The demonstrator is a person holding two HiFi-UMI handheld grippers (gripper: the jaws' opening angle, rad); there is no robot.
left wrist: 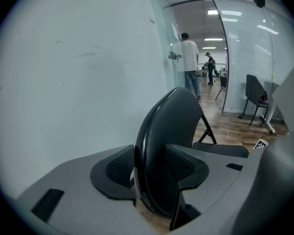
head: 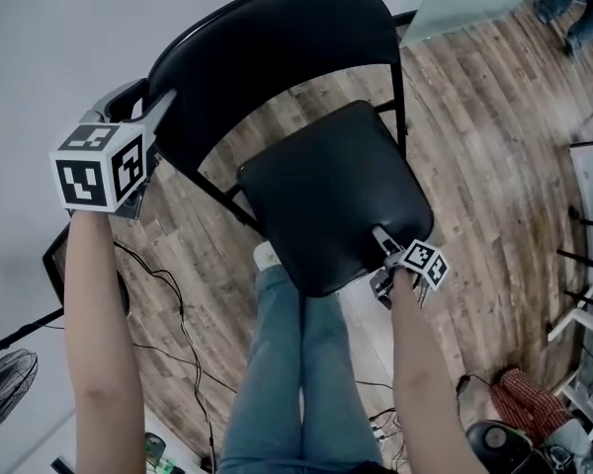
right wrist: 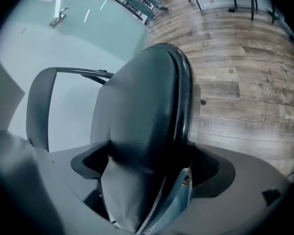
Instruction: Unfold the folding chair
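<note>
At the bottom of the head view, just past my jeans, the right gripper is closed on the front edge of the seat. Its padded rim fills the whole gap between wide-set jaws. Further up, at the upper left, the left gripper is clamped on the side edge of the backrest, with the thin curved shell pinched between both pads.

The folding chair stands right in front of me at the frame's centre, and its seat is tilted partway towards level. I judge it stiff and moderately heavy: a metal tube frame that will not flex, under smooth black padding that gives a little and could slip in the pads. These two edges look like the right holds, one to steady the back and one to press the seat down, keeping clear of the hinges.

Underneath is a wood-plank floor with loose cables at lower left. A pale wall is close behind the chair. Beyond it are a glass partition, another chair and people far off.
</note>
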